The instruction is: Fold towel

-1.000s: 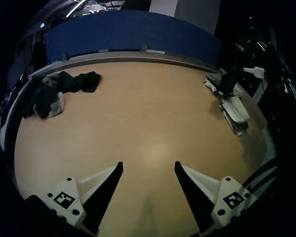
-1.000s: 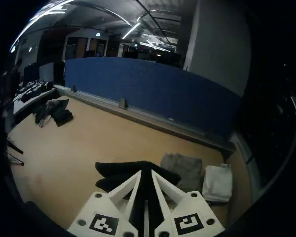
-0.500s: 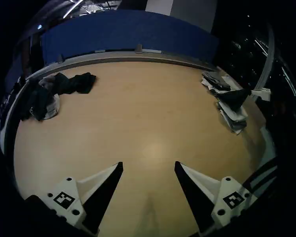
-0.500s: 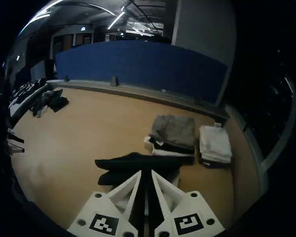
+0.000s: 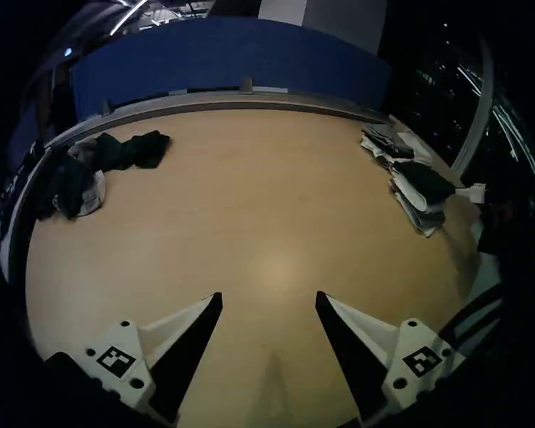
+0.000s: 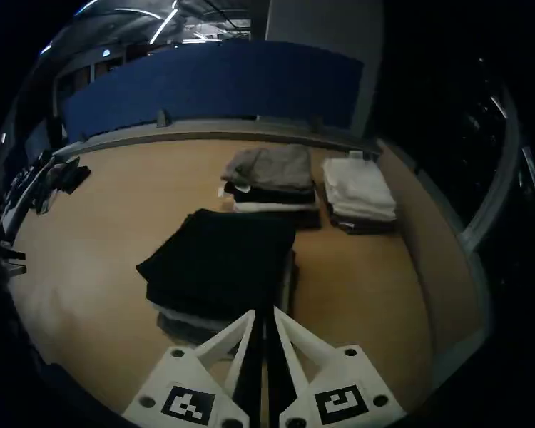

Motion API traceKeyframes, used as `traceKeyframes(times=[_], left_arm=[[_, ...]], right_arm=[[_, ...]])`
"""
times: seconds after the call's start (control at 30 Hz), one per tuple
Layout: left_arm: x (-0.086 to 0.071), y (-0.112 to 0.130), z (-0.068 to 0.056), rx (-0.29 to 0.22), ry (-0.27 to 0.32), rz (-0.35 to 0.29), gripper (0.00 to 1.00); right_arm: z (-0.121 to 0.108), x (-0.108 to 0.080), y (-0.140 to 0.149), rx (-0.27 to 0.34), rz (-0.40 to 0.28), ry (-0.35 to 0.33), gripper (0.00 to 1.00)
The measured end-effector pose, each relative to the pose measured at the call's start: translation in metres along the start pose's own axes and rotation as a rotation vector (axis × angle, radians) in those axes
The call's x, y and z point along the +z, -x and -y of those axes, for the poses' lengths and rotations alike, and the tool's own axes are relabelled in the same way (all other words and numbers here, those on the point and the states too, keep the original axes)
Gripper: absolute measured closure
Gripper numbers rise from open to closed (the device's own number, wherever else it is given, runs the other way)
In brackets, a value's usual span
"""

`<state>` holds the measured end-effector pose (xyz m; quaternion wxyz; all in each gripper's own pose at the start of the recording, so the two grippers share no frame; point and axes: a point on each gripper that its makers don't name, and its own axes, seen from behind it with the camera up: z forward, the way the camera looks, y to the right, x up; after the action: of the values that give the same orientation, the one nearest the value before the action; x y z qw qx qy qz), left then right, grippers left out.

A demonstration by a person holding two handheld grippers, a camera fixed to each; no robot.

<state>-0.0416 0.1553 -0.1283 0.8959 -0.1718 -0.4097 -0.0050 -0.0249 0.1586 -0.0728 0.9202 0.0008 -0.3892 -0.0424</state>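
A folded black towel point(image 6: 221, 257) lies flat on top of a low stack of folded towels on the wooden table point(image 6: 125, 200). My right gripper point(image 6: 265, 314) is at the towel's near edge, fingers shut, pinching that edge. In the left gripper view the same stack point(image 5: 421, 189) sits at the far right, with the right gripper's white body point(image 5: 474, 191) beside it. My left gripper point(image 5: 267, 303) hovers open over bare table point(image 5: 267, 214), holding nothing. A heap of unfolded dark and pale towels point(image 5: 89, 167) lies at the far left of the table.
Behind the black towel stand a grey-topped stack point(image 6: 271, 170) and a white stack point(image 6: 357, 187). A blue partition point(image 5: 225, 60) runs along the table's far edge. The table's right edge point(image 6: 439, 235) is close to the stacks.
My right gripper carried the hanging black towel forward and down onto the stack, where it now lies flat. The left gripper stayed open and barely shifted.
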Motion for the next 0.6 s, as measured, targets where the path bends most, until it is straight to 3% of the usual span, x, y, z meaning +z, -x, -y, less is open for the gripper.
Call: traceKeyframes(times=[0.27, 0.43, 0.57, 0.6], left_arm=[[-0.004, 0.004, 0.002, 0.004, -0.007, 0.0, 0.03], [-0.007, 0.006, 0.004, 0.004, -0.012, -0.001, 0.03], [-0.01, 0.006, 0.005, 0.002, -0.013, -0.006, 0.03], [-0.01, 0.006, 0.005, 0.001, -0.014, -0.007, 0.03]], right_arm=[[-0.011, 0.023, 0.037, 0.026, 0.094, 0.062, 0.96], [-0.011, 0.024, 0.042, 0.044, 0.098, 0.074, 0.89], [-0.015, 0.017, 0.042, 0.049, 0.086, 0.094, 0.5], [-0.016, 0.016, 0.042, 0.05, 0.083, 0.097, 0.44]])
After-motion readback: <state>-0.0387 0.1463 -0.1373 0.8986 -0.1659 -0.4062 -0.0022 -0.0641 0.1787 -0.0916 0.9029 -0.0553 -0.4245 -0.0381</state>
